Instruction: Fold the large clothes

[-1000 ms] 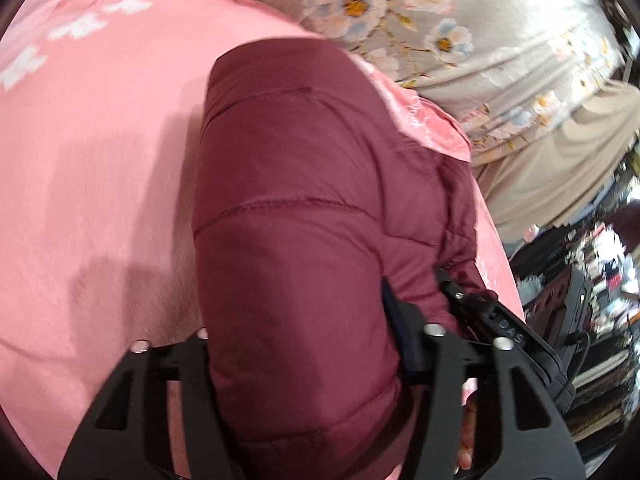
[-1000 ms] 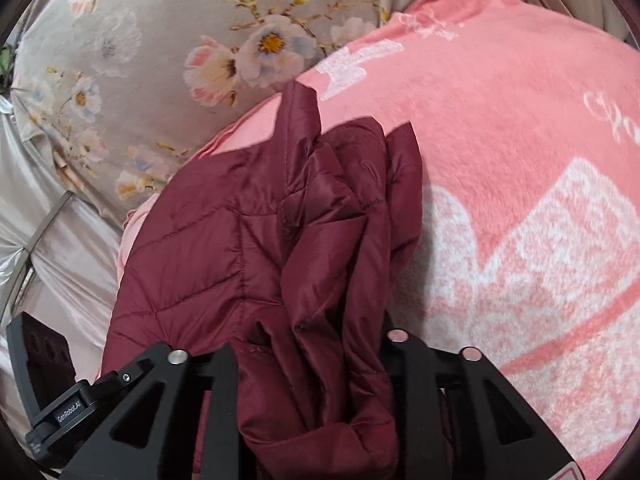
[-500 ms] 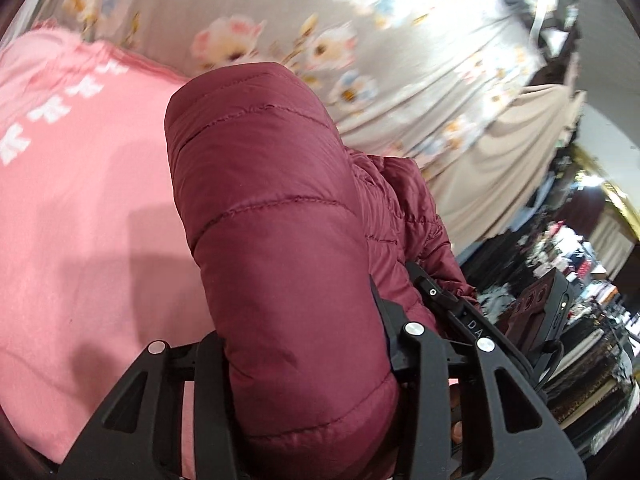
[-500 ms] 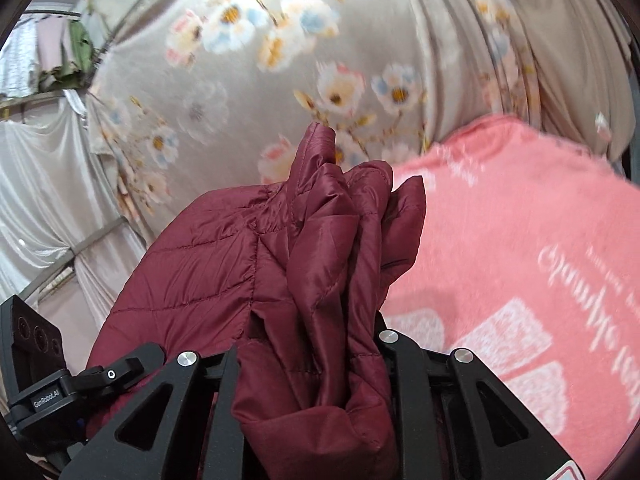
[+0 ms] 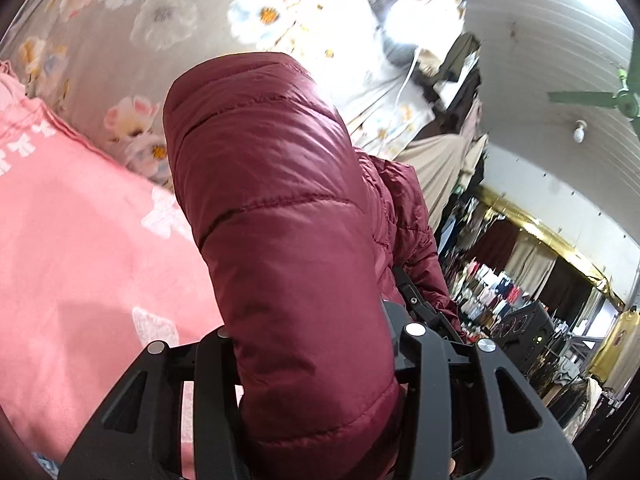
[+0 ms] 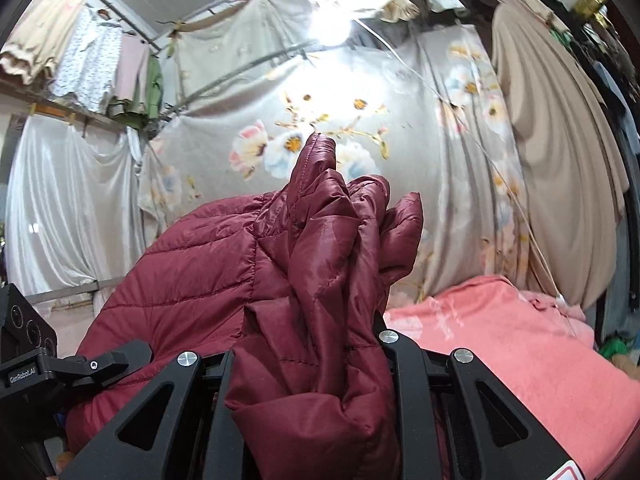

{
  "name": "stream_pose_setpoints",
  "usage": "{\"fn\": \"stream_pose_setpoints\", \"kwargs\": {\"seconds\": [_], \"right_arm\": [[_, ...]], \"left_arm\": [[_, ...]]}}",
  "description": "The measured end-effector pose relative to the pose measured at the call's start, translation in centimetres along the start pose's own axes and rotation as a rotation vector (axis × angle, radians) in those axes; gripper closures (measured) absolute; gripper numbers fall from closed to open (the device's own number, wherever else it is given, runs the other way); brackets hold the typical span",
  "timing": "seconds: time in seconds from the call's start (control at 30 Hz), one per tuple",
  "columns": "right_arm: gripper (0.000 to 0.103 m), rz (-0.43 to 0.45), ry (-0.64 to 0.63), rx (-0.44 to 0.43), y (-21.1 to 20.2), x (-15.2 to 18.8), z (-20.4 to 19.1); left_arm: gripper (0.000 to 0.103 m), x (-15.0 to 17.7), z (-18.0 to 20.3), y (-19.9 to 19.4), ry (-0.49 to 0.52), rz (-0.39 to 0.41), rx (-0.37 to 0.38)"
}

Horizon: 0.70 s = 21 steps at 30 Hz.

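Observation:
A maroon quilted puffer jacket (image 5: 280,220) is held up in the air by both grippers. My left gripper (image 5: 312,360) is shut on a thick padded part of it. My right gripper (image 6: 308,364) is shut on a bunched fold of the same jacket (image 6: 320,260), whose tip stands upright. The jacket spans between the two grippers; the left gripper's body (image 6: 48,364) shows at the left of the right wrist view. The fingertips are hidden by fabric.
A pink blanket (image 5: 80,240) covers the bed below and shows at lower right in the right wrist view (image 6: 520,340). A grey floral curtain (image 6: 360,120) hangs behind. Hanging clothes (image 5: 500,292) and a black speaker (image 5: 524,332) stand at the right.
Both grippers have lifted the jacket up off the pink blanket and tilted upward; the curtain, ceiling and room now fill the views. Both grips are unchanged.

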State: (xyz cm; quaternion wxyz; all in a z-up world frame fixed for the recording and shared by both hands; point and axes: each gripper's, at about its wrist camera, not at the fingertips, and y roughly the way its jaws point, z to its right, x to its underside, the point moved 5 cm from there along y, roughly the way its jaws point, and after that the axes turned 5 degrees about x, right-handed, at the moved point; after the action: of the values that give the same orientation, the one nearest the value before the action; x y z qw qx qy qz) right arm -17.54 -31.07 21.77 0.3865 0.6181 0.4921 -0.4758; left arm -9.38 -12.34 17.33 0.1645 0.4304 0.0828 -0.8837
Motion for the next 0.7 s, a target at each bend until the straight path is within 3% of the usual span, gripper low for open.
{"fn": "stream_pose_setpoints", "kwargs": {"seconds": [0.17,0.4,0.7], "right_arm": [[0.084,-0.022,-0.003,-0.077,1.8,1.5,-4.3],[0.084,-0.076,0.024,-0.158,7.4,4.9,-10.8],[0.084,-0.099,-0.009,-0.151,14.7,9.3,-17.0]], "left_arm": [[0.063,-1.7,-1.6,-3.2,0.038,0.018,-0.04],[0.063,-4.9,-6.8,-7.4,0.119,-0.01,-0.167],[0.063,-9.4,-15.1,-9.5,0.235,-0.019,-0.215]]}}
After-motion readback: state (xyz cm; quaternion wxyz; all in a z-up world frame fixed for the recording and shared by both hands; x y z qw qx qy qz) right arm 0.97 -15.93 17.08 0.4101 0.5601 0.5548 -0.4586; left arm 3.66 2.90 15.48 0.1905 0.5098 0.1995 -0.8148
